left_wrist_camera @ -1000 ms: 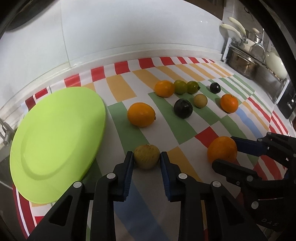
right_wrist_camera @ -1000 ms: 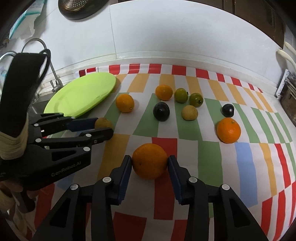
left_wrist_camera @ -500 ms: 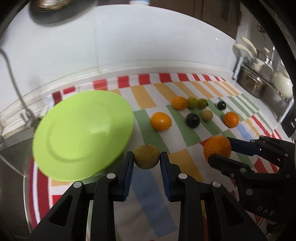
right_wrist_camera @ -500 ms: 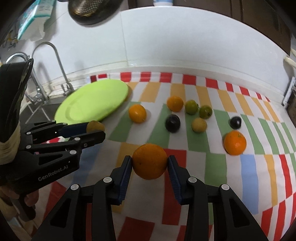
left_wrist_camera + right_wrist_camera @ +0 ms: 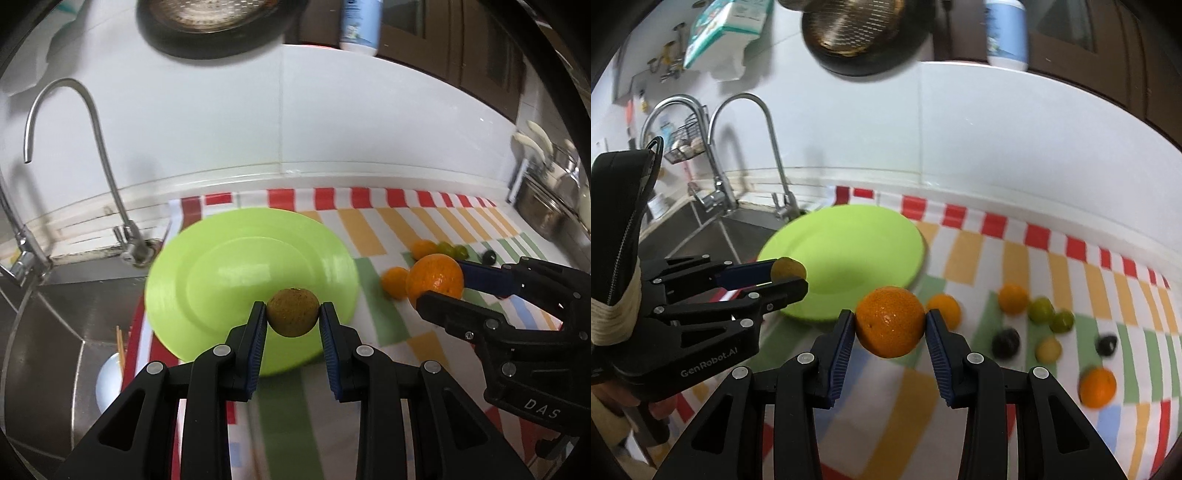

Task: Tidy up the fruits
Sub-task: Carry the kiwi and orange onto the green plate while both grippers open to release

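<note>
My left gripper (image 5: 293,313) with fingers clamped on a brownish-green fruit (image 5: 293,312) held above the lime-green plate (image 5: 207,280), my right gripper (image 5: 890,322) gripping a large orange (image 5: 890,322) just right of the plate, remaining fruits (image 5: 1039,325) scattered on the striped cloth (image 5: 1082,280) over the bench.

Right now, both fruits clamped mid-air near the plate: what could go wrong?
1. The round brownish-green fruit is pinched only at its sides by the left hand-held gripper; it could slip.
2. The flat lime-green plate has a shallow rim beside the steel sink; fruit may roll off.
3. The large orange in the right hand-held gripper sits close alongside; they could collide.
</note>
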{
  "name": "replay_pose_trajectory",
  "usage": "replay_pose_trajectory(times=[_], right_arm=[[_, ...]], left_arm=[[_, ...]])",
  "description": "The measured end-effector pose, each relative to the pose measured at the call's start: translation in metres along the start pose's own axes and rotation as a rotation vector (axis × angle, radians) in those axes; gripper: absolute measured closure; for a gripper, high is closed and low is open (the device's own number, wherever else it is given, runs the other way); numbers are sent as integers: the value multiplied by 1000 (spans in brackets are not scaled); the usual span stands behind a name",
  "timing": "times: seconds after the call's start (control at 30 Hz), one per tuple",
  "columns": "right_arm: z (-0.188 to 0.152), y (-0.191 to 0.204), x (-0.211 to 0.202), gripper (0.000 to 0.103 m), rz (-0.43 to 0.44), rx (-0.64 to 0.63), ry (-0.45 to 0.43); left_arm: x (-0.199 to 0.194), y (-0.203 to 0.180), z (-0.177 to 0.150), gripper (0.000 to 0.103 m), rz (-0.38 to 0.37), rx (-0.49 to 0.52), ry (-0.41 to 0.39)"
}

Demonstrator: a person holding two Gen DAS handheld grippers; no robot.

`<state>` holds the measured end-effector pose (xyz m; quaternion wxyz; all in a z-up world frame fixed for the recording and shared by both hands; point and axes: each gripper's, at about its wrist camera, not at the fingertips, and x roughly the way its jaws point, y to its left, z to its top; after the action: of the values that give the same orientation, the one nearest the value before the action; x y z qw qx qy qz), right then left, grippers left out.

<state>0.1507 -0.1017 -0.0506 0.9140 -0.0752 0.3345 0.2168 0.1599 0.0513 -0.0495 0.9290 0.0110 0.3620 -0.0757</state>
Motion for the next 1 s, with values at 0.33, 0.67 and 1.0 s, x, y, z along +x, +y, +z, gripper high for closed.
replay_pose_trajectory(times=[0.33, 0.67, 1.0], right_arm=[[25, 12, 45, 62, 86, -13, 24], [31, 14, 89, 62, 123, -12, 70], [34, 10, 78, 60, 108, 9, 22]], left_arm=[[22, 30, 1, 74, 37, -51, 30], [42, 44, -6, 74, 58, -65, 61], [21, 40, -6, 56, 96, -78, 37]])
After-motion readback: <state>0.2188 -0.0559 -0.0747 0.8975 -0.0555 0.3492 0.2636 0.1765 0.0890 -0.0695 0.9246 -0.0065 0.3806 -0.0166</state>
